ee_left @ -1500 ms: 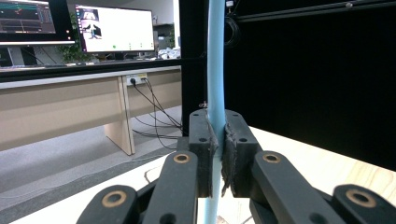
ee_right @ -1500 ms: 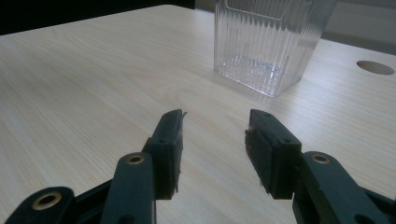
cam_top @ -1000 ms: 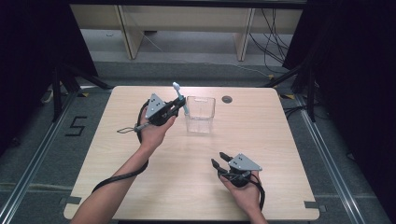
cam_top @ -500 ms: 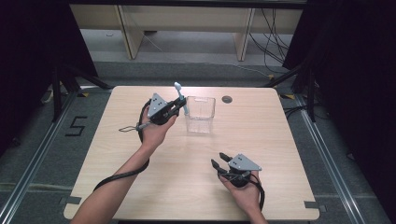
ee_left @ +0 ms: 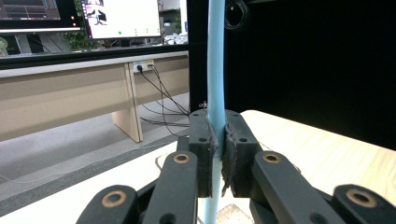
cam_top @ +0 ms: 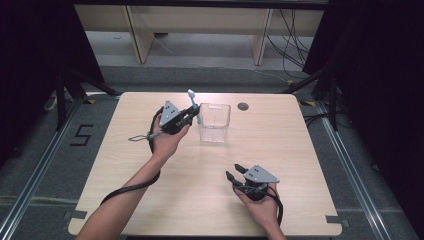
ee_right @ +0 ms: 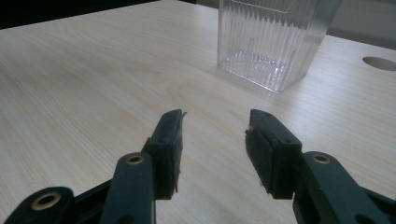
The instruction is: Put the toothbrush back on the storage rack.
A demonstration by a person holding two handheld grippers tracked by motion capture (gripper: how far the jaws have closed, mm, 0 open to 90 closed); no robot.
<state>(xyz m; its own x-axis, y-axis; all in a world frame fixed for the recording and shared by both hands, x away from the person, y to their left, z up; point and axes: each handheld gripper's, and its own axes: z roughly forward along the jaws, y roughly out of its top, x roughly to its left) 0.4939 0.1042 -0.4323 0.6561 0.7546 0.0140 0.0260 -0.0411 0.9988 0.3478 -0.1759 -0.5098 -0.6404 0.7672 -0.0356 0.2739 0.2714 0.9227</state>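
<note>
Pale blue utensil handle [ee_left: 216,70] stands upright between the black pads of the left hand-held gripper [ee_left: 216,154], which is clamped on it from both sides; the slim rod runs up past the top of the left gripper view and down below the pads. From the high view the same utensil [cam_top: 194,104] rises above the left hand-held gripper [cam_top: 189,116], its broader light tip uppermost, and it sits just beside the left wall of a clear ribbed plastic container [cam_top: 215,122], above the far middle part of the wooden counter [cam_top: 130,165]. What kind of utensil it is cannot be told from its small tip. The person's left hand [cam_top: 167,137] wraps the gripper body, with the forearm coming in from the bottom left and a black cable trailing along it.

Near the front edge of the counter, well apart from the container, the right hand-held gripper [cam_top: 235,172] is held in the person's right hand [cam_top: 257,197]. Its jaws stand apart with nothing between them; in the right gripper view [ee_right: 212,140] bare wood shows through the gap, and the container [ee_right: 273,37] stands farther off, upright and seemingly without contents. A small round hole [cam_top: 243,106] lies in the counter just right of the container.
</note>
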